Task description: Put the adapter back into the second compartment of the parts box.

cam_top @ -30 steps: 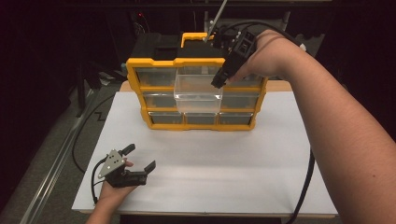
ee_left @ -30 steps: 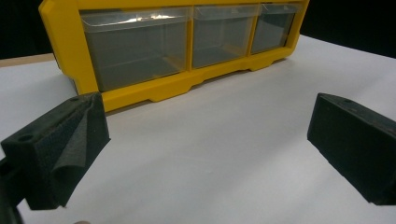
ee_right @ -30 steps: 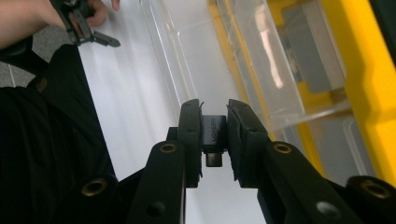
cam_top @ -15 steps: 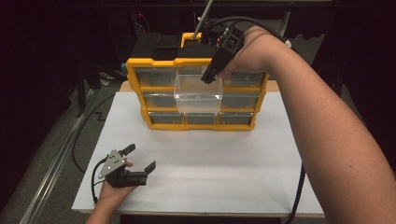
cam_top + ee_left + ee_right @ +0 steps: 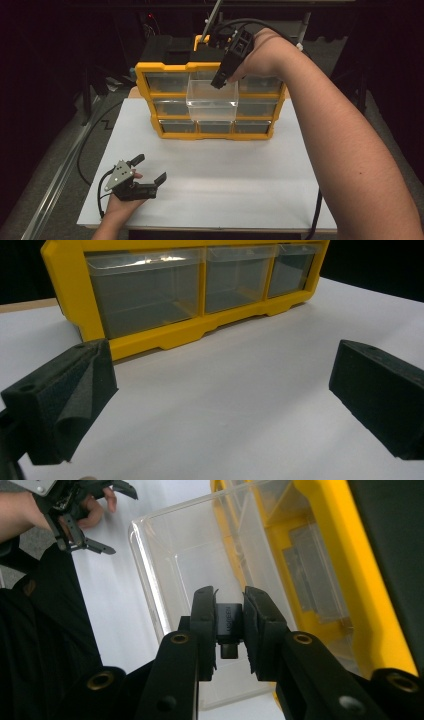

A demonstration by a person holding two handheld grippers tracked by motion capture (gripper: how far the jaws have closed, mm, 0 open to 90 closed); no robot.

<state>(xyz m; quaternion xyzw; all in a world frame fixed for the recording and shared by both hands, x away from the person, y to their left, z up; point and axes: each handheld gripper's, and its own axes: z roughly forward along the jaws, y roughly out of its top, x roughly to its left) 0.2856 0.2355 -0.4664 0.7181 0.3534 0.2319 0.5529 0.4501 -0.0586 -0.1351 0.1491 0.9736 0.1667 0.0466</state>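
Observation:
A yellow drawer cabinet (image 5: 145, 82) with clear drawers stands at the back of the white table. Its middle drawer (image 5: 212, 104) is pulled out and looks empty. My right gripper (image 5: 218, 83) hangs just above that drawer's back part, pointing down. In the right gripper view, my right gripper (image 5: 230, 611) is shut on a small black plug-like part (image 5: 229, 624) over the clear drawer (image 5: 170, 555). My left gripper (image 5: 149, 169) rests at the table's front left, open, with nothing between its jaws. My left gripper (image 5: 222, 385) faces the cabinet's bottom row (image 5: 150, 290).
A black box sits on top of the cabinet (image 5: 170, 50). Cables trail off the table at the left (image 5: 95, 135) and right (image 5: 316, 215). The white sheet (image 5: 240, 170) spreads between the cabinet and the front edge. The surroundings are dark.
My right gripper has shifted a little to the left over the pulled-out drawer, still holding the black part. The left gripper has stayed where it was.

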